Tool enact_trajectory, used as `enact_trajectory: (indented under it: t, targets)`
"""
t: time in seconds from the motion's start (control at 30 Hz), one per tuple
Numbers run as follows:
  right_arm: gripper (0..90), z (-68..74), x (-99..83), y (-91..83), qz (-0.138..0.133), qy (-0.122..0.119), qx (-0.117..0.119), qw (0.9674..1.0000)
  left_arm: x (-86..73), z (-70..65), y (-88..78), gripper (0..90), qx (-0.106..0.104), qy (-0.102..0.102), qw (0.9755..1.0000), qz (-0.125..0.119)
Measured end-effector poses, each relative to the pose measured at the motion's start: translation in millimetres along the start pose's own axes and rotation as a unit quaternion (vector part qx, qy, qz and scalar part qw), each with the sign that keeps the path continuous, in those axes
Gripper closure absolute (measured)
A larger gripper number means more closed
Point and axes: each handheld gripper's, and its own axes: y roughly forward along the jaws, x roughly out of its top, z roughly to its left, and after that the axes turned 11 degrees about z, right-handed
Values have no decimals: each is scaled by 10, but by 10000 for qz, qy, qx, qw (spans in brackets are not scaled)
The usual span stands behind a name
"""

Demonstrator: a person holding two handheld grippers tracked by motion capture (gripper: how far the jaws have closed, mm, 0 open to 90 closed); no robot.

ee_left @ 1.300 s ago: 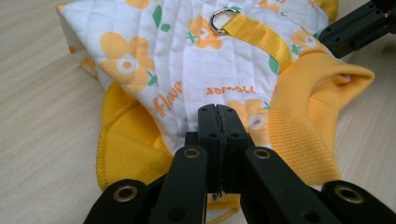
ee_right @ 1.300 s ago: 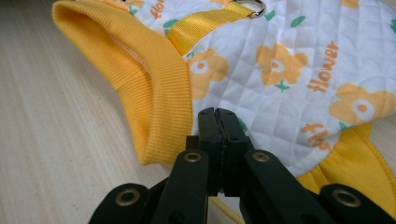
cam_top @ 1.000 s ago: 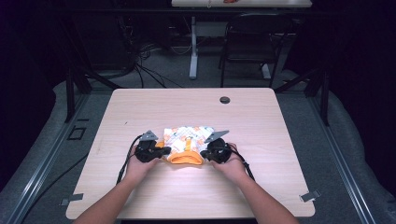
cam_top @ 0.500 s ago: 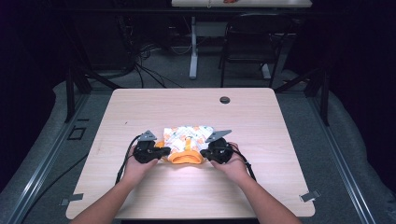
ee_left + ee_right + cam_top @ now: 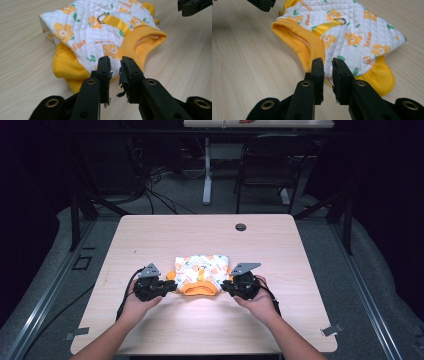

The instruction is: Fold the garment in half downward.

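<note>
Light wood-grain table [image 5: 150, 240] with rounded corners, centre of the frame. A folded quilted pet garment [image 5: 202, 272], white with orange flowers and yellow trim, lies flat on it just below the middle. A dark round grommet [image 5: 241, 227] sits near the table's upper edge, right of centre.

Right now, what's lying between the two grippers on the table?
The folded flowered vest with yellow trim lies between the left gripper and right gripper, as the high view shows. Both have just been opening, nothing between their fingers.
</note>
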Motion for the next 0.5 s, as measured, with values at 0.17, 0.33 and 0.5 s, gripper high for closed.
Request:
enact_trajectory:
  t: [0.17, 0.33, 0.5]
  targets:
    - [742, 52, -73, -95, -76, -57, -118, 9999, -66, -45, -71, 682, 15, 0, 9999, -105]
    - [690, 113, -192, -193, -197, 26, -112, 9997, -160, -86, -154, 651, -21, -130, 9997, -191]
    - [676, 133, -290, -221, -222, 136, -96, 9996, -229, -115, -187, 633, 30, -108, 9998, -184]
